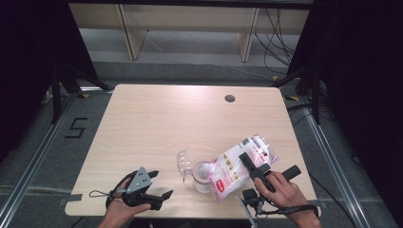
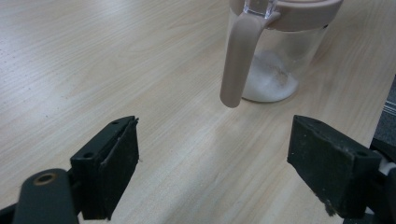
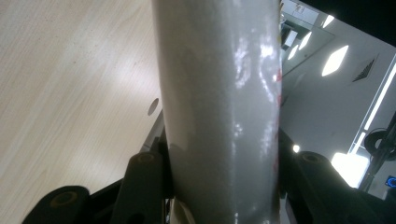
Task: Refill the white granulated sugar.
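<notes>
Here, at the left of the high view, the left gripper (image 1: 160, 185) rests low over the near edge of the surface (image 1: 157, 118), a pale wood-grain top with rounded corners. A grey three-cornered plate sits on its black body, and a hand wraps it from below. In the left gripper view its jaws stand spread wide with bare wood between them, pinching nothing; their black pads look matte and slightly chipped at the edges.

Just beyond those jaws stands the jar (image 2: 273, 56), a clear, round plastic container with a dusty-pink rim and a long pink handle that hangs down its side toward the camera. A shallow layer of white grains lies in its bottom. In the high view the jar (image 1: 202, 176) is upright near the front middle of the surface, its clear domed lid (image 1: 183, 162) flipped open to the left.

Further right, the bag (image 1: 240, 164) is a glossy, crinkled plastic pouch, white with red print. Its long axis slants from upper right down to lower left, its lower end tipped over the jar's mouth. The right gripper (image 1: 247, 164) pinches it across the middle, and in the right gripper view the bag's (image 3: 219, 107) smooth pale side fills the gap between the pressed jaws.
</notes>
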{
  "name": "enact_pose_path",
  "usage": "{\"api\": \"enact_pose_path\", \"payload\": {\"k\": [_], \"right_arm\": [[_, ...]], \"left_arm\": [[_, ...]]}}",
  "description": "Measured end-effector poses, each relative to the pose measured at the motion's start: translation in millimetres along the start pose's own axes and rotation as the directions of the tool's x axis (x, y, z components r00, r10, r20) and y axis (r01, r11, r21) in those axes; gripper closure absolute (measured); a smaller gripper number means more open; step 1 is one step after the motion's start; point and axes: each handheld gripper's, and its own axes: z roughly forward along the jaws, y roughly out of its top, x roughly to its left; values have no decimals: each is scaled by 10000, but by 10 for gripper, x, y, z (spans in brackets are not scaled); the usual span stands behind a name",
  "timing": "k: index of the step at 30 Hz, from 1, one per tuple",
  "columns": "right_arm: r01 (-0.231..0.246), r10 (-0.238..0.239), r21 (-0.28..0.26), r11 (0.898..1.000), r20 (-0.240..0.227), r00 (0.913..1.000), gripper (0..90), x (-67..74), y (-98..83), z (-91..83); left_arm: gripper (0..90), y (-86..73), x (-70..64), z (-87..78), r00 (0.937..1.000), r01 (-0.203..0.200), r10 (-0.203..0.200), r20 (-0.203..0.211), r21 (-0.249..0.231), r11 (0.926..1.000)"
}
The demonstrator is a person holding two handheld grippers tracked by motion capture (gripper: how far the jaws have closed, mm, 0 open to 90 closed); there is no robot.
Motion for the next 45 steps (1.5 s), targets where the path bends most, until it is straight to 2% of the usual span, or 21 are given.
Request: {"api": "enact_pose_path", "payload": {"k": [10,11,14,17,18,21,33,35,36,41,42,45], "right_arm": [[17,-17,-29,10000,-44,10000,617,-8,-7,0],[-209,210,103,9997,-65,9998,617,11,-11,-10],[-256,258,132,9996,-106,9996,618,14,-17,-11],[-28,28,5,10000,-76,10000,618,-6,-18,0],[-51,51,29,10000,-80,10000,618,-4,-20,-2],[-136,136,47,9999,-51,9999,618,4,-24,-6],[-27,27,-16,10000,-45,10000,619,-11,-29,-6],[-49,48,-24,10000,-43,10000,619,-10,-30,-4],[-53,52,-19,10000,-58,10000,620,-8,-30,-4],[-46,46,-24,10000,-50,10000,620,-8,-31,-6],[-265,265,82,9996,-45,9996,620,8,-33,-15],[-419,420,155,9990,-110,9991,621,14,-29,-20]], "left_arm": [[162,0,-1,0,10000,-4,4,-5,15,10000],[161,2,0,-5,10000,-22,22,3,55,10000],[162,0,0,1,10000,24,-24,-2,-18,10000],[162,-1,-1,2,10000,23,-23,-12,-22,10000],[162,2,1,-4,10000,-2,2,28,81,10000],[161,-1,-2,3,10000,22,-22,3,1,10000],[161,2,-1,-5,10000,-1,1,-18,11,10000],[161,3,0,-7,10000,-25,25,-26,-1,10000],[162,10,15,-10,9997,-261,261,-14,-10,9997],[161,8,11,-9,9997,-239,239,-3,8,9997],[161,9,12,-9,9997,-252,252,-4,16,9997],[161,8,14,-9,9997,-256,256,-15,-4,9997]]}}
